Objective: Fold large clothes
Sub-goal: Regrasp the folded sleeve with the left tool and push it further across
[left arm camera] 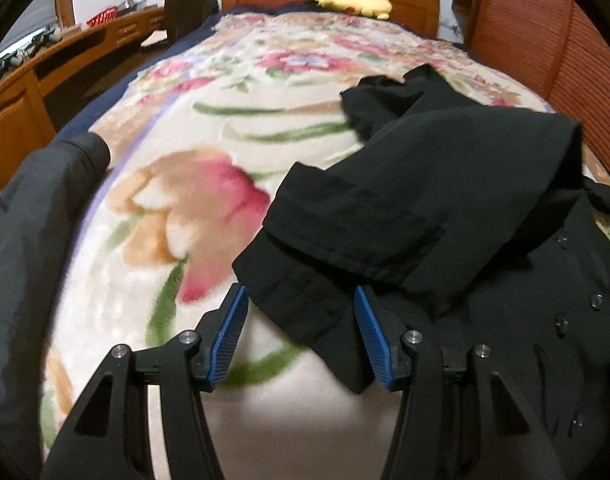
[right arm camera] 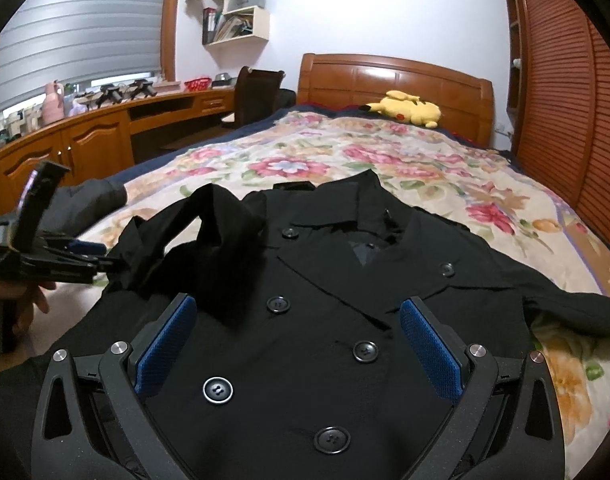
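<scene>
Though big, coat (right arm camera: 345, 320) looks soft, floppy, light-ish: lies front-up on bed (right arm camera: 445, 168), under wide-open right gripper (right arm camera: 299, 322). Left gripper (left arm camera: 301, 320) also wide, sleeve cuff (left arm camera: 305, 304) btwn jaws, unclamped. Best hold prob hemmed cuff/shoulder seam, not slack mid-cloth.

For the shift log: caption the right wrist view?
Open right claw hovers over buttoned black coat on floral blanket.

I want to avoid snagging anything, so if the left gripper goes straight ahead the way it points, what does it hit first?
Most likely the black sleeve of the coat, whose cuff already lies between the open left gripper fingers; depth is hard to judge.
</scene>
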